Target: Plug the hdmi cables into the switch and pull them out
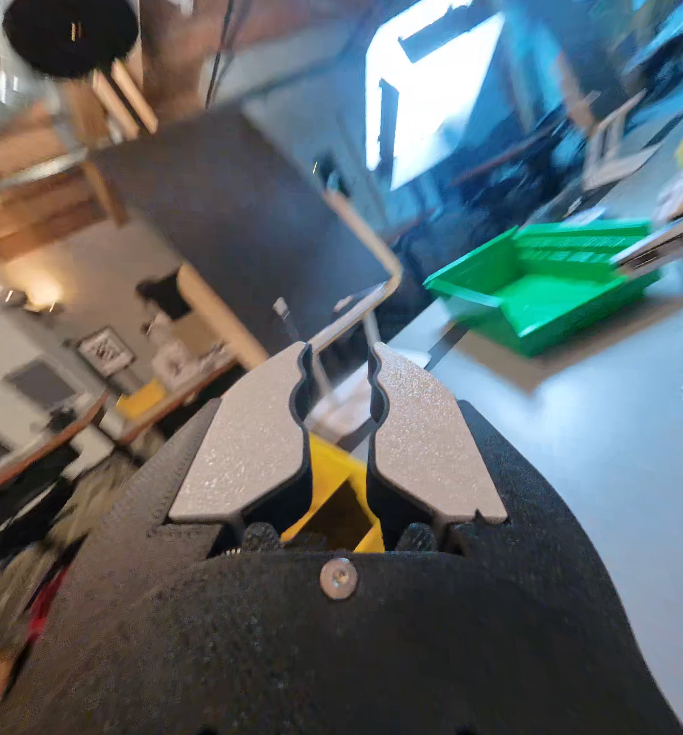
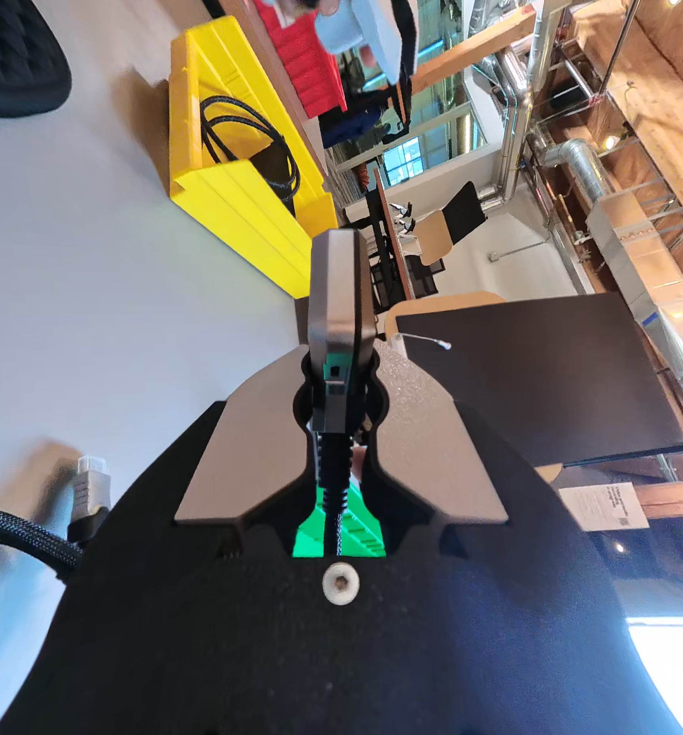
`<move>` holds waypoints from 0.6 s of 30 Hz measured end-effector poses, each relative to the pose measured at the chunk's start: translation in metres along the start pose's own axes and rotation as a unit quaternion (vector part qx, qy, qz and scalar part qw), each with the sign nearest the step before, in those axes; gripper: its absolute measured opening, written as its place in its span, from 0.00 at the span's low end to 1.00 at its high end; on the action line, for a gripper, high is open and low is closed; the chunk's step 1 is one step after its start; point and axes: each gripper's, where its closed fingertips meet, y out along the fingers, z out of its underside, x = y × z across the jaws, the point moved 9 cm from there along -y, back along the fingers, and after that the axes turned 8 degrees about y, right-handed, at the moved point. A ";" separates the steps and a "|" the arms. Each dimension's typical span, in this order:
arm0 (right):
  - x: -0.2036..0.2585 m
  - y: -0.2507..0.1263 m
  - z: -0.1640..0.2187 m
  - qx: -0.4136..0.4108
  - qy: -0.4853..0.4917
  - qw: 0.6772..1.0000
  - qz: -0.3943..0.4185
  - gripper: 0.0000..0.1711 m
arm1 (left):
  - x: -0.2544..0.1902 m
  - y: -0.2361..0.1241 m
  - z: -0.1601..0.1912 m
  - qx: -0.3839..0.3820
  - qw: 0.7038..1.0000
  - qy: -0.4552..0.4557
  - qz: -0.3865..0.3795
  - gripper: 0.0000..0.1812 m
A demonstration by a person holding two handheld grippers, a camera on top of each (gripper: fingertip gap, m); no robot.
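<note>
Right claw (image 2: 339,354) clamps grey metal switch (image 2: 337,286), seemingly black-cabled.

Both wrist views tilted, sharing yellow bin (image 2: 228,167).

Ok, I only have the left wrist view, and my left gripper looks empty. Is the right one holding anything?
Observer: Yes, the right gripper is shut on the near end of the grey switch.
Operator: Any cable in it?
Observer: One black braided cable is plugged in, running back between the fingers.
Operator: And the other cable?
Observer: Its silver plug lies unplugged on the table, left of the gripper.
</note>
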 end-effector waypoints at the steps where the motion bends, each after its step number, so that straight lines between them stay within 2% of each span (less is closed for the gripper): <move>1: 0.001 -0.003 0.004 0.004 0.003 1.000 0.000 0.13 | 0.019 -0.002 0.010 0.049 0.999 -0.003 -0.006 0.15; 4: 0.004 -0.008 0.010 0.011 0.007 1.000 -0.001 0.13 | 0.058 -0.001 0.045 0.186 0.980 -0.064 0.026 0.17; 6: 0.003 -0.011 0.011 0.009 0.014 1.000 0.001 0.13 | 0.064 0.003 0.071 0.254 0.958 -0.114 0.068 0.19; 10: -0.002 -0.018 0.013 0.004 0.037 0.999 0.010 0.13 | 0.034 0.012 0.114 0.361 0.900 -0.179 0.164 0.24; 13: -0.004 -0.020 0.017 0.002 0.053 0.999 0.013 0.13 | 0.002 0.020 0.145 0.446 0.864 -0.139 0.188 0.23; 14: -0.004 -0.020 0.018 0.002 0.057 0.998 0.013 0.13 | -0.003 0.022 0.153 0.469 0.858 -0.103 0.183 0.17; 15: -0.004 -0.020 0.019 0.003 0.061 0.998 0.014 0.13 | -0.008 0.023 0.154 0.468 0.856 -0.089 0.199 0.07; 18: -0.004 -0.022 0.020 0.003 0.067 0.998 0.016 0.13 | 0.003 0.022 0.124 0.453 0.868 -0.078 0.191 0.05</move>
